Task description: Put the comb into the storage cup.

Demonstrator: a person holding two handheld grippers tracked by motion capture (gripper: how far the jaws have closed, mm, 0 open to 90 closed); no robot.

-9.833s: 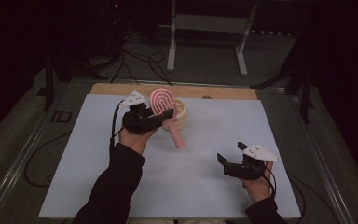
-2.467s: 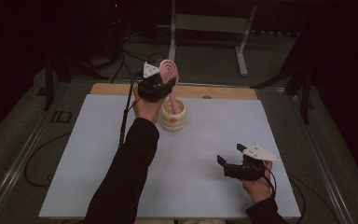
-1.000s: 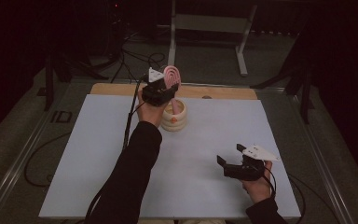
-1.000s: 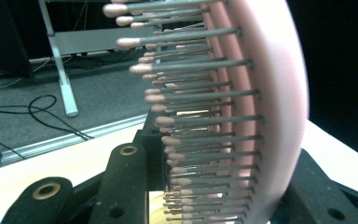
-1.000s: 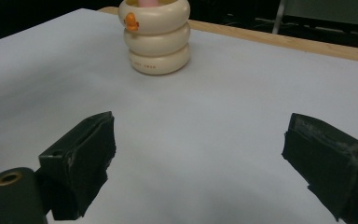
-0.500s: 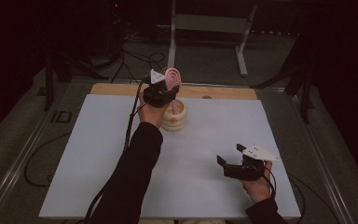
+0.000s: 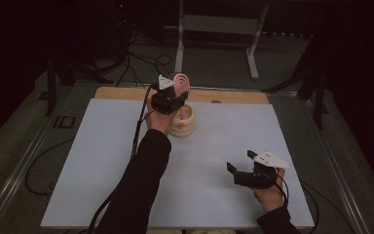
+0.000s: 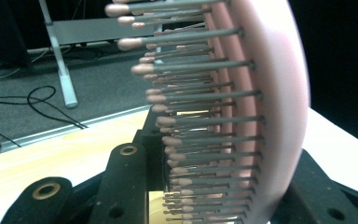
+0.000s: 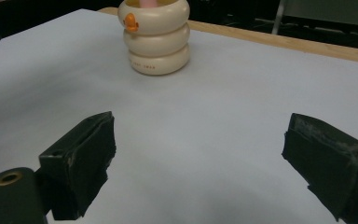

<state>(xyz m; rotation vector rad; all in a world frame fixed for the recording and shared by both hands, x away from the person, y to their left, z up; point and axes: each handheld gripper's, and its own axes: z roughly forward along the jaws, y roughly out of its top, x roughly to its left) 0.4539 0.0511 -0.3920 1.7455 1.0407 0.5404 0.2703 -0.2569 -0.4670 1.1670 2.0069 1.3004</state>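
Left gripper (image 7: pixel 171 100) clamped on pink hairbrush (image 7: pixel 181 83), held upright with its handle down in the cream ringed holder (image 7: pixel 184 122) at the table's far middle. Right gripper (image 7: pixel 243 168) wide open, holding nothing, near right.

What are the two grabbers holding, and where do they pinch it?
The left gripper pinches a pink plastic hairbrush just below its bristled head, handle down in the cream ringed holder. The right gripper is open and holds nothing.
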